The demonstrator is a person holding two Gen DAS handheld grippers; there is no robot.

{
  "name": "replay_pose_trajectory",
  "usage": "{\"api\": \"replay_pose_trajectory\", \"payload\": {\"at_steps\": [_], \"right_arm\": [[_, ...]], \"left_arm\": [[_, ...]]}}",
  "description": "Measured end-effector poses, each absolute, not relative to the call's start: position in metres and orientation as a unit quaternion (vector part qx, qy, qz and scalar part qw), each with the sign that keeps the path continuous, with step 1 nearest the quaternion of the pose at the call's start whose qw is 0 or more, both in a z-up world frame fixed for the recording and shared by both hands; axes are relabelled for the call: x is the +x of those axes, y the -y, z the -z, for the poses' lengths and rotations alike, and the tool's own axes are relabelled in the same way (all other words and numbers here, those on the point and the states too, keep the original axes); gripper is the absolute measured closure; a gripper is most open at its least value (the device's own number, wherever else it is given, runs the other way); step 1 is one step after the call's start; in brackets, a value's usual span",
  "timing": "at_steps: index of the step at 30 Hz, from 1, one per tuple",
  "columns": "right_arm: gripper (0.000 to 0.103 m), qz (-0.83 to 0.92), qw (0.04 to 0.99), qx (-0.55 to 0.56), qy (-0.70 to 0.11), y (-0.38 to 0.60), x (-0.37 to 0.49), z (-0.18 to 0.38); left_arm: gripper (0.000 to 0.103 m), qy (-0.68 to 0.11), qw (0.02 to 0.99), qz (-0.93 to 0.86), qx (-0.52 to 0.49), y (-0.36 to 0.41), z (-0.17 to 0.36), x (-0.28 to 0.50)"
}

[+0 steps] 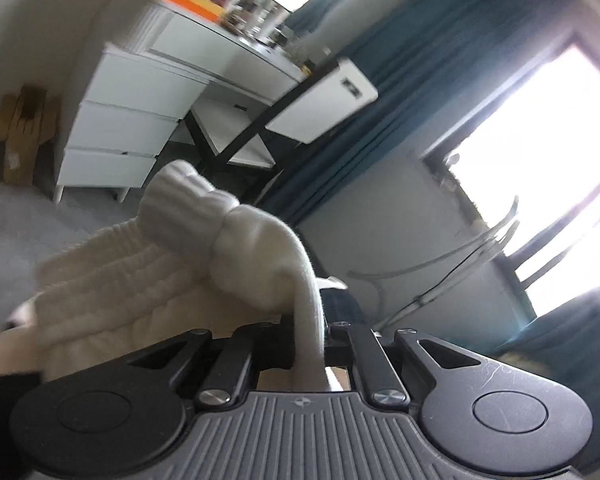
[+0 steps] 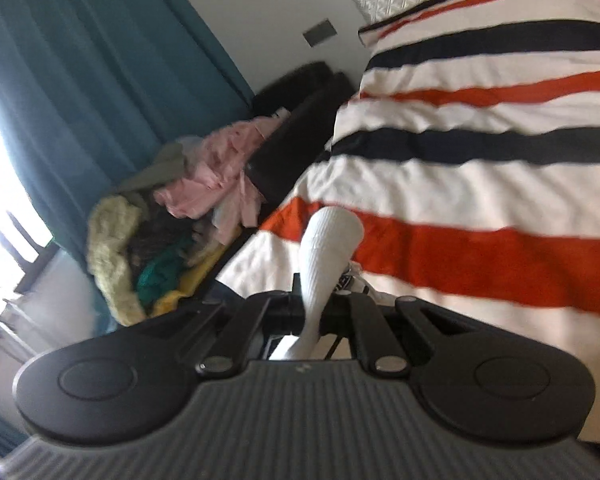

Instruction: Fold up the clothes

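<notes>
Both claws I run are clamped on white knitwear: left gripper (image 1: 310,334) pinching a soft ribbed sleeve (image 1: 236,236), right gripper (image 2: 314,312) a limp sock (image 2: 328,240) above the striped duvet (image 2: 480,184).

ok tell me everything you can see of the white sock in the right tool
The sock is white ribbed knit, clean as far as it shows. The right tool is shut on it near one end, and the longer part sticks out forward, ending in a rounded tip above the striped duvet. A short piece shows behind the jaws. Whether the tip touches the duvet cannot be told.
</notes>
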State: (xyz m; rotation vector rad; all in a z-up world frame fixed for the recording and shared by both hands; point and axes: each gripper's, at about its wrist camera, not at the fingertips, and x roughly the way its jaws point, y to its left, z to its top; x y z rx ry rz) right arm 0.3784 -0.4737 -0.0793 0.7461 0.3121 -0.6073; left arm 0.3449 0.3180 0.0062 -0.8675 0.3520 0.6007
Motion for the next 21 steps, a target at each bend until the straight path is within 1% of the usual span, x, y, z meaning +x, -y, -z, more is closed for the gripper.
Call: {"api": "replay_pose_trajectory", "payload": {"at_steps": [3,5,10,11,12,14,16,17,18,19,20,21], "right_arm": [[0.098,0.306,0.876,0.334,-0.167,0.471,0.437,0.11],[0.098,0.314,0.874,0.323,-0.179,0.47,0.471,0.129],[0.098,0.292,0.872,0.337,-0.201,0.477,0.472,0.144],[0.096,0.286,0.872,0.339,-0.205,0.479,0.471,0.146],[0.096,0.281,0.872,0.342,-0.209,0.48,0.471,0.148],[0.095,0.267,0.872,0.35,-0.215,0.483,0.467,0.15],[0.093,0.242,0.87,0.371,-0.215,0.485,0.45,0.142],[0.092,0.232,0.869,0.379,-0.22,0.484,0.44,0.139],[0.09,0.222,0.867,0.386,-0.224,0.483,0.43,0.135],[0.088,0.211,0.865,0.394,-0.229,0.482,0.419,0.132],[0.078,0.2,0.862,0.404,-0.232,0.481,0.407,0.129],[0.064,0.187,0.858,0.417,-0.233,0.478,0.391,0.127]], "left_arm": [[0.095,-0.206,0.847,-0.302,-0.387,-0.315,0.022,0.407],[0.094,-0.221,0.844,-0.308,-0.379,-0.314,0.035,0.432],[0.089,-0.248,0.832,-0.316,-0.382,-0.316,0.05,0.461],[0.087,-0.248,0.831,-0.312,-0.388,-0.317,0.05,0.462],[0.083,-0.247,0.832,-0.303,-0.394,-0.319,0.048,0.463],[0.078,-0.252,0.833,-0.284,-0.403,-0.322,0.043,0.455],[0.063,-0.257,0.832,-0.266,-0.413,-0.326,0.039,0.446],[0.06,-0.254,0.829,-0.259,-0.425,-0.328,0.036,0.433],[0.052,-0.247,0.824,-0.255,-0.441,-0.329,0.034,0.416],[0.046,-0.233,0.826,-0.245,-0.45,-0.329,0.03,0.398],[0.038,-0.216,0.831,-0.233,-0.456,-0.329,0.025,0.38],[0.032,-0.211,0.832,-0.226,-0.46,-0.33,0.024,0.362]]}}
